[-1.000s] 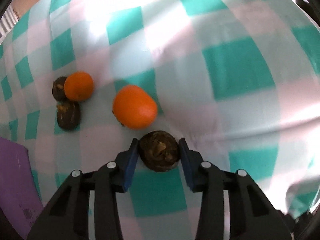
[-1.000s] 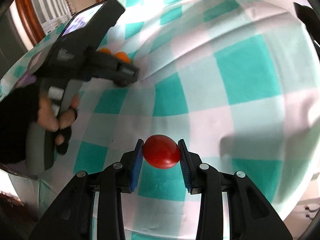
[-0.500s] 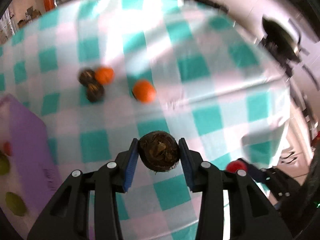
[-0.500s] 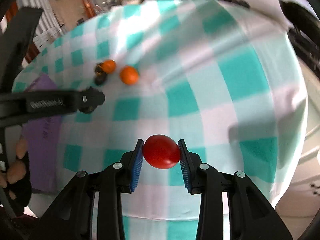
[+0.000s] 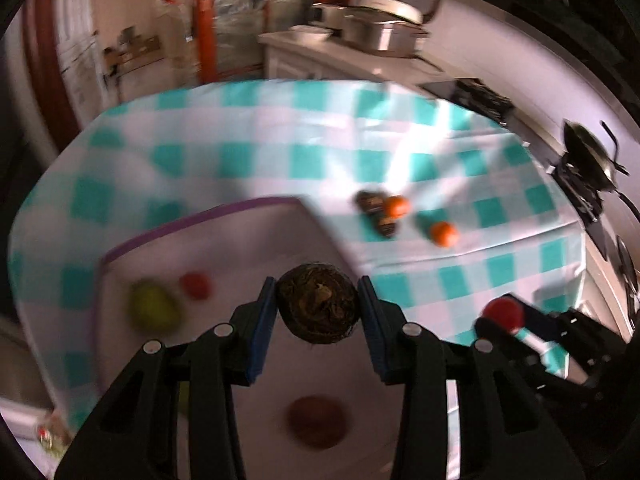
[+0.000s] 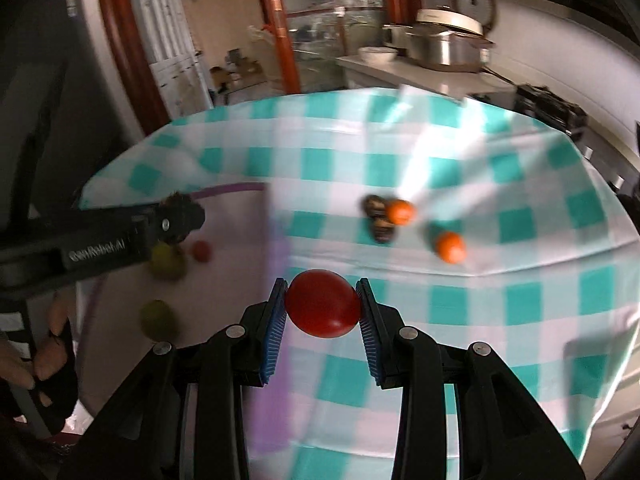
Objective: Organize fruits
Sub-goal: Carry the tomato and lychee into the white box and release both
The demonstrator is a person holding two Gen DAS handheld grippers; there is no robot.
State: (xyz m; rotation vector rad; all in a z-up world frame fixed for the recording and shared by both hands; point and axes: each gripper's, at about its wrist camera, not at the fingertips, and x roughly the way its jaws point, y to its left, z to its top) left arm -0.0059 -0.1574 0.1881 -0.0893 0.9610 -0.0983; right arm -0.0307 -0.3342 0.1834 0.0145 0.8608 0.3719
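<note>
Fingers of my left gripper (image 5: pixel 318 310) are squeezed tight on a dark brown lumpy fruit (image 5: pixel 318 307), low in the middle of the left wrist view. Under it I see a pale mat with a purple edge (image 5: pixel 256 240). On the mat, at the lower left, sit a blurry green fruit (image 5: pixel 153 310) and a small red fruit (image 5: pixel 195 285) just beside it, and a dark red fruit (image 5: pixel 317 420) lies near the bottom. Up and to the right, on the green and white checked cloth (image 5: pixel 280 152), I see two dark fruits (image 5: pixel 378 214) touching an orange (image 5: pixel 397 206). Another orange (image 5: pixel 444 234) lies near them. At the lower right my right gripper (image 5: pixel 502 314) holds something red.

In the right wrist view, my right gripper (image 6: pixel 322 308) is closed on a red tomato (image 6: pixel 322 303), low in the middle, over the mat's right edge. At the left, my left gripper (image 6: pixel 180 218) holds the brown fruit above the mat. Two green fruits (image 6: pixel 158 318) lie below it. The oranges (image 6: pixel 450 247) stay in the middle right.
</note>
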